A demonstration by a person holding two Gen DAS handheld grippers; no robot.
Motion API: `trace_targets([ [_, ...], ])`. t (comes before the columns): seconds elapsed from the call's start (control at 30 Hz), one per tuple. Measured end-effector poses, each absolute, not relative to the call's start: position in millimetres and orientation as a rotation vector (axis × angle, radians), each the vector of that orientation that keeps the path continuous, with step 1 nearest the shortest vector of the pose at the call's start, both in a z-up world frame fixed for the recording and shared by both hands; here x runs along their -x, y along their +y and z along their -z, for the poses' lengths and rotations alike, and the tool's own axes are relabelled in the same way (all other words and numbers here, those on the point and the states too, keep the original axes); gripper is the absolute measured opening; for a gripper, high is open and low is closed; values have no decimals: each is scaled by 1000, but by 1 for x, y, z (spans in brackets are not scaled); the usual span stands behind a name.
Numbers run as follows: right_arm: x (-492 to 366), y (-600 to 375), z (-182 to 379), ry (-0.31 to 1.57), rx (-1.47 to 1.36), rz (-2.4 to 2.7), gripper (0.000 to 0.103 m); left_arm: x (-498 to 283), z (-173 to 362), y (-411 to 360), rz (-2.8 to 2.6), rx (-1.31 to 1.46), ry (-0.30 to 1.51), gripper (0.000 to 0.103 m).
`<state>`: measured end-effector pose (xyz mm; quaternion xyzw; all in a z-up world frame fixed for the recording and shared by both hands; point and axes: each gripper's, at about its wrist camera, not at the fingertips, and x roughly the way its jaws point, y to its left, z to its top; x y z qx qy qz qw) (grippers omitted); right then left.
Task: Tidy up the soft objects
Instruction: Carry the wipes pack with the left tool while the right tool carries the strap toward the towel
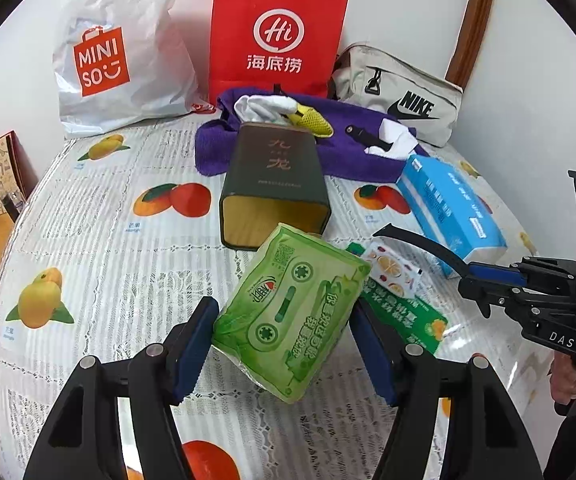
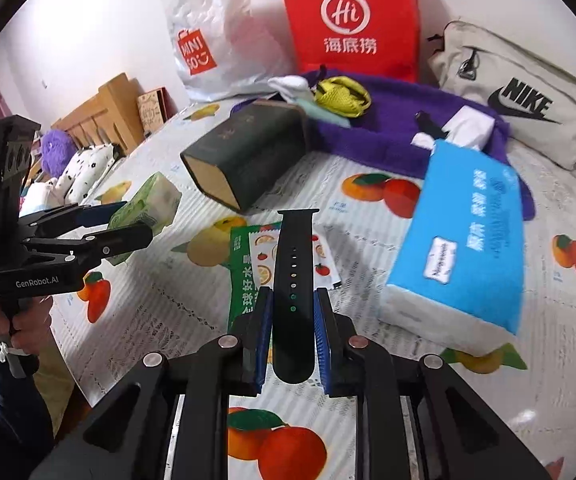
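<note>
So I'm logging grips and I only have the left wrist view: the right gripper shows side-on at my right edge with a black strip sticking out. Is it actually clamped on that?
Observer: Yes. In the right wrist view the right gripper is shut on a black watch strap, blue pads against both edges.
Operator: Which way does the strap lie in it?
Observer: Lengthwise along the fingers, hole side up, its rounded tip back towards the camera.
Operator: Anything off the table's left edge that I can't see?
Observer: A purple plush toy and a spotted white cushion lie beyond that edge, by a wooden frame.
</note>
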<state>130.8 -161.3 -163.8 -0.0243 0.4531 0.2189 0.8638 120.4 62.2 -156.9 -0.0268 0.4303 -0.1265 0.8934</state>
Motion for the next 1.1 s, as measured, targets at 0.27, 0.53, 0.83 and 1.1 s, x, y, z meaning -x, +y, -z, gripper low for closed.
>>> trace_targets([
  [0.27,-130,-169,139,918,29,-452,20,-121,137,58,260,60,890,66],
  [0.53,-137,-181,118,887,-9,-429,20,-133,116,53,261,65,887,66],
  [0.83,-156,-201,96,847,-46,-383,20,-156,87,38,269,36,852,66],
  [1.1,-182,-219,85,837,-79,-345,20,-178,75,30,267,31,846,66],
])
